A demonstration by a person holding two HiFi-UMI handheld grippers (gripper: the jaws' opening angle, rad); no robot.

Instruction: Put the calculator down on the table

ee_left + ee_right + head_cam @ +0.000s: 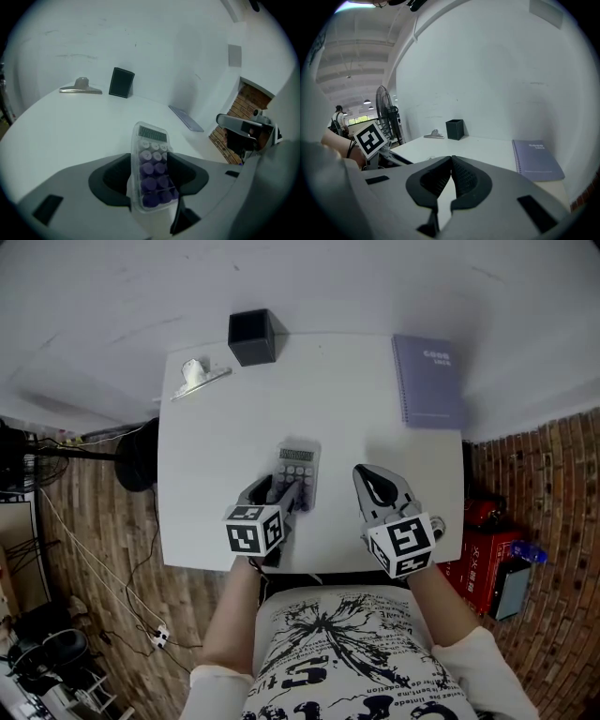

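A clear calculator (298,472) with purple keys lies flat on the white table (211,437), a little in from the near edge. My left gripper (278,493) stands over its near end, a jaw on each side. In the left gripper view the calculator (151,164) fills the gap of the left gripper (149,158), and the jaws stand wide, loose on its sides. To the right my right gripper (362,471) hovers near the table with nothing in it. The right gripper view shows the right gripper (451,158) with its tips meeting.
A black pen holder (253,337) and a metal binder clip (197,376) sit at the table's far left. A purple spiral notebook (428,381) lies at the far right corner. A fan base (136,460) stands on the floor at left, red boxes (483,549) at right.
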